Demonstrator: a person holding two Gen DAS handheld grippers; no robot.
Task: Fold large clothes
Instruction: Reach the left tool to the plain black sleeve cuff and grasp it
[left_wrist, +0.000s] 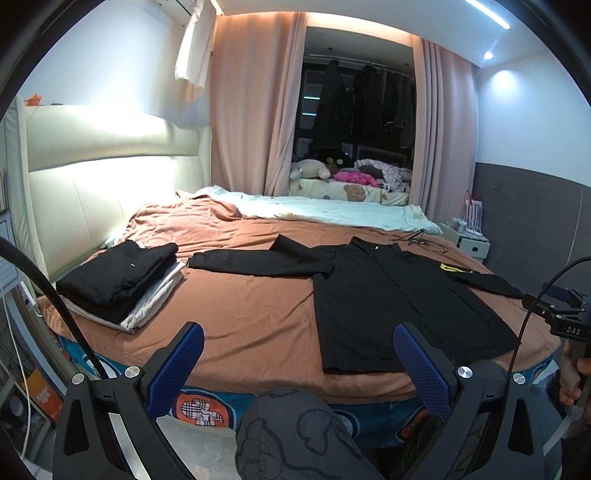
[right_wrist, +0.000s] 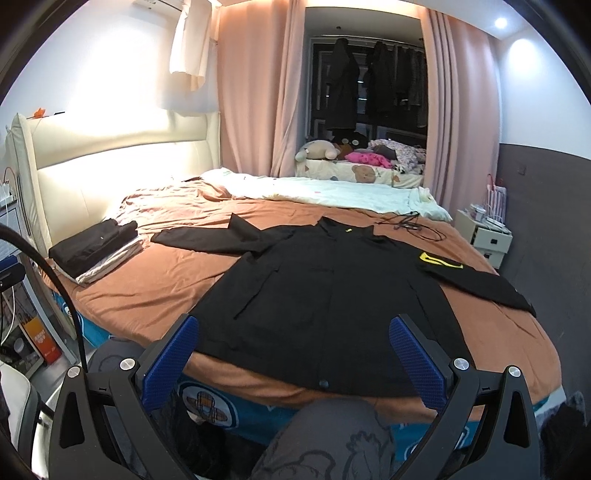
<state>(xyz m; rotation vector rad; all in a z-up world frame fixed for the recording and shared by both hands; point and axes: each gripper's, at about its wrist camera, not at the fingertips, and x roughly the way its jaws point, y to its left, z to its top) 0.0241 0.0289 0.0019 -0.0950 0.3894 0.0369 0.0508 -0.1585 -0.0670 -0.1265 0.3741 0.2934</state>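
Bed (right_wrist: 147, 295) with brown sheet fills the room. Black shirt (right_wrist: 332, 295) lies flat on it near the front edge, sleeves spread to both sides, yellow patch on one sleeve. Stack of folded clothes (left_wrist: 122, 280) sits well apart at the headboard side. Left gripper (left_wrist: 299, 360) and right gripper (right_wrist: 291, 354) both spread wide, holding nothing, short of the bed edge.

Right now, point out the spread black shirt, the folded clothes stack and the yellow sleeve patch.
black shirt (right_wrist: 332, 295): right wrist view, middle of its front.
folded clothes stack (left_wrist: 118, 273): left wrist view, top black garment.
yellow sleeve patch (right_wrist: 439, 260): right wrist view, patch centre.
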